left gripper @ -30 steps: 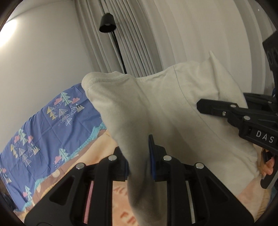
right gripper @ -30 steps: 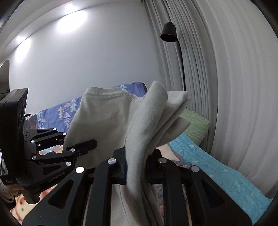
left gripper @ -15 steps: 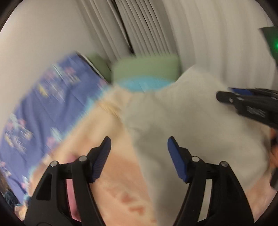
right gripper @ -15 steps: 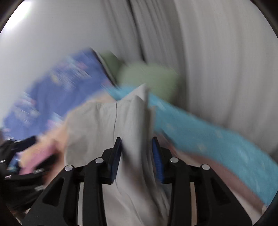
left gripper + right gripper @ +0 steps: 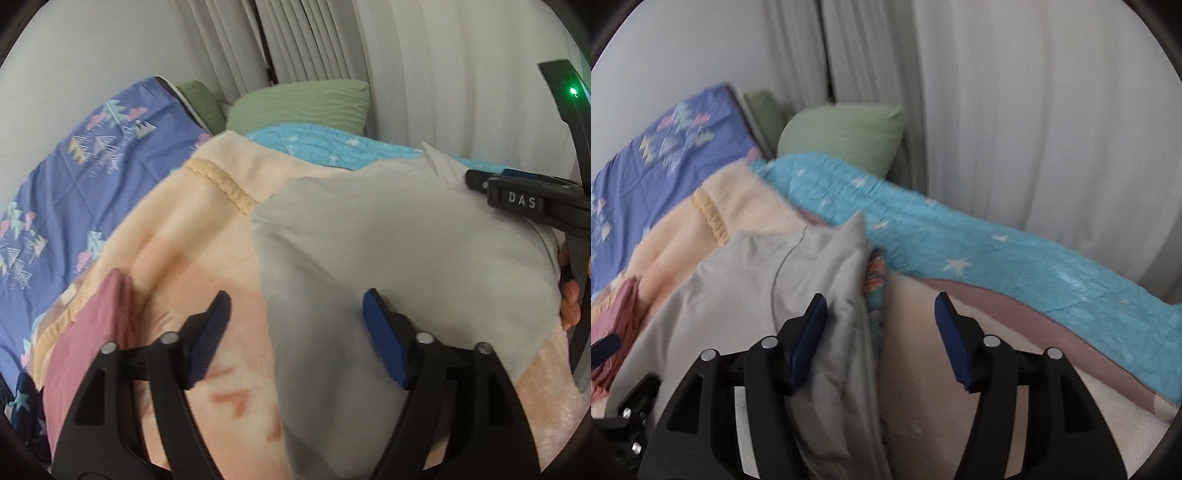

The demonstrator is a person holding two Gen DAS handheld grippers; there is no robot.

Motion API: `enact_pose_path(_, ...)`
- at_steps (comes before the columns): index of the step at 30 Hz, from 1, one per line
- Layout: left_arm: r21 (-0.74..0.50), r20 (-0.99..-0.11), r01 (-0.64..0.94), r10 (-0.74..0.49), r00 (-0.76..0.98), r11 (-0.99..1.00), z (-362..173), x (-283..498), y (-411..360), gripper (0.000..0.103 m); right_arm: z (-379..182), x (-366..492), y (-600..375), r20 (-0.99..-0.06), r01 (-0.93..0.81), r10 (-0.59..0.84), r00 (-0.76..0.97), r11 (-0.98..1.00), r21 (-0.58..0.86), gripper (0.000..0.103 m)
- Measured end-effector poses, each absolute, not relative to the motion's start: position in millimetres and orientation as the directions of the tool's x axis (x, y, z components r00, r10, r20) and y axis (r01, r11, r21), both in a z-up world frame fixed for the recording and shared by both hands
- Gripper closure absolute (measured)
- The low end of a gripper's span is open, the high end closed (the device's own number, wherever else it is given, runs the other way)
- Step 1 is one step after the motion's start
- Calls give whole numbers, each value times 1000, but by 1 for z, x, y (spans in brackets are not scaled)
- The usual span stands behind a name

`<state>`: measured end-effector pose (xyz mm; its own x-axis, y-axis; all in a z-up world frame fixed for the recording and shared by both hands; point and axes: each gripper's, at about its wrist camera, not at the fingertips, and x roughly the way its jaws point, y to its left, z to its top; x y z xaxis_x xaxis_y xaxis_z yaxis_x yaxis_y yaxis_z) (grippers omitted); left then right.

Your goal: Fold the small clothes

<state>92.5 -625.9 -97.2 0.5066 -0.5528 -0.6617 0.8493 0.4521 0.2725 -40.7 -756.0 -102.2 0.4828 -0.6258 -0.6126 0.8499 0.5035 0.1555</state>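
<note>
A pale grey garment [image 5: 388,251] lies folded over on the peach blanket [image 5: 207,229]. My left gripper [image 5: 299,325] hovers just above its near left edge; the jaws are opening wide, with the cloth's edge loose between them and neither pad pressing it. My right gripper [image 5: 879,332] is also opening. The grey garment [image 5: 757,295] bunches against its left finger [image 5: 809,332], and bare blanket shows in the gap. In the left wrist view the right gripper [image 5: 517,199] reaches in over the garment's far right corner.
A maroon garment [image 5: 92,332] lies left of the grey one. A patterned cloth [image 5: 877,288] peeks out from under its right edge. Behind lie a turquoise star quilt [image 5: 960,243], green pillows [image 5: 303,107], a purple tree-print sheet [image 5: 74,177], and curtains [image 5: 1034,110].
Both grippers held the grey garment up in the air. They have come down toward the bed and opened, and the garment now lies on the blanket.
</note>
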Motion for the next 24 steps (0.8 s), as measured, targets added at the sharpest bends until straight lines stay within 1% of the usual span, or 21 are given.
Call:
enact_pose_path(1, 270, -654, 846, -557, 511, 460, -91, 87, -619, 19, -99, -52, -751, -587, 860, -652, 480, 481, 169, 39)
enact_pose_path(2, 266, -642, 844, -568, 515, 465, -84, 81, -612, 15, -94, -68, -747, -554, 870, -679, 482, 449, 205, 35)
enact_pose_path(3, 259, -620, 845, -591, 517, 468, -76, 74, -603, 11, -92, -85, -744, -526, 872, -697, 487, 419, 252, 27)
enact_pose_path(4, 257, -584, 846, -622, 521, 468, -65, 64, -590, 10, -93, -99, -741, -506, 868, -706, 496, 397, 298, 24)
enact_pose_path(5, 255, -560, 847, -643, 522, 466, -57, 55, -580, 8, -95, -122, -738, -480, 854, -714, 511, 358, 377, 24)
enact_pose_path(7, 246, -526, 859, -682, 508, 450, -41, 38, -562, 5, -98, -159, -732, -457, 816, -712, 533, 291, 499, 24)
enact_pose_path(9, 238, -491, 865, -714, 499, 442, -27, 19, -542, 4, -94, -177, -723, -457, 797, -696, 554, 284, 533, 24)
enact_pose_path(11, 222, -474, 873, -734, 486, 434, -15, 3, -527, 4, -80, -188, -697, -435, 802, -703, 563, 338, 493, 23)
enact_pose_path(14, 204, -462, 881, -752, 470, 426, -1, -19, -501, 2, -55, -200, -642, -386, 813, -722, 573, 444, 377, 16)
enact_pose_path(16, 191, -461, 884, -757, 464, 426, 5, -32, -483, 2, -41, -210, -599, -344, 798, -721, 601, 515, 312, 9)
enact_pose_path(19, 150, -449, 876, -758, 473, 458, 13, -47, -451, 2, -26, -225, -551, -303, 782, -721, 623, 566, 260, 1)
enact_pose_path(22, 148, -448, 846, -728, 519, 513, 20, -62, -427, 2, -12, -239, -505, -261, 817, -775, 576, 535, 214, 1)
enact_pose_path(24, 171, -429, 814, -701, 569, 556, 23, -75, -411, 2, -6, -243, -486, -260, 842, -801, 540, 507, 186, 1)
